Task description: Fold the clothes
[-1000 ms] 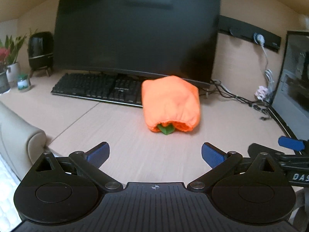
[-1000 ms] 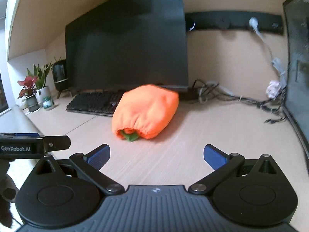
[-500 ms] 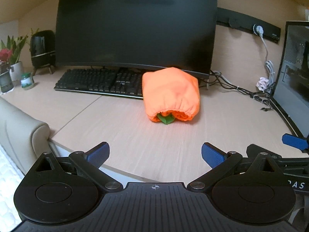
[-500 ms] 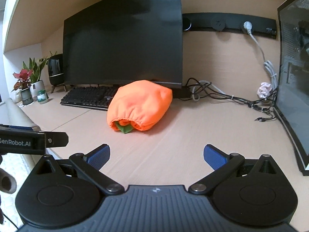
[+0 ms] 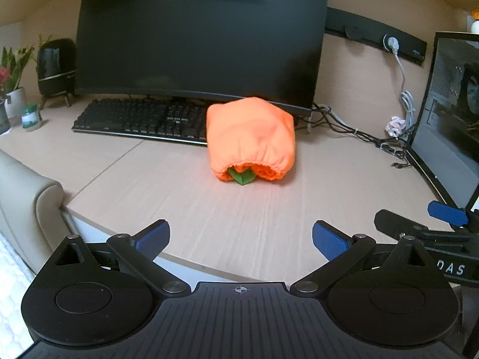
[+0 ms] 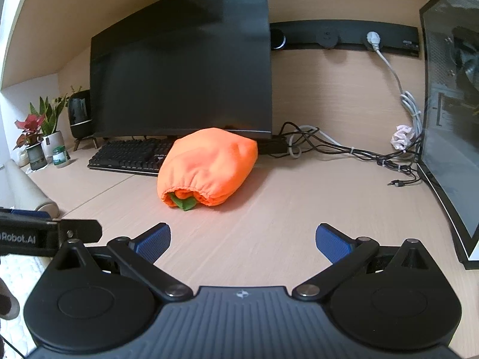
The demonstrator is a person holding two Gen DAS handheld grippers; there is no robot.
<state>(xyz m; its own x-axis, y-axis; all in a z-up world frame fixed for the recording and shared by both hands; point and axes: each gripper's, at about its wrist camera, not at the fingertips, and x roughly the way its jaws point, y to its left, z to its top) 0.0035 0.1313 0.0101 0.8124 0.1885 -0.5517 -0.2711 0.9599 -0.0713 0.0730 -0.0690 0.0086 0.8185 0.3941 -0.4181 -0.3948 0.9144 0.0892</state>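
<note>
Resting apparently folded: orange garment [image 5: 251,133].

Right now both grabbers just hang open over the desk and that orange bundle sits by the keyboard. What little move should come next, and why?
Probably nothing more than setting the tools down. The orange bundle already lies rolled up on the desk, tucked inside its own elastic hem with a green bit showing. The left gripper and right gripper have open, empty jaws, well short of it. No other garment is in view.
</note>
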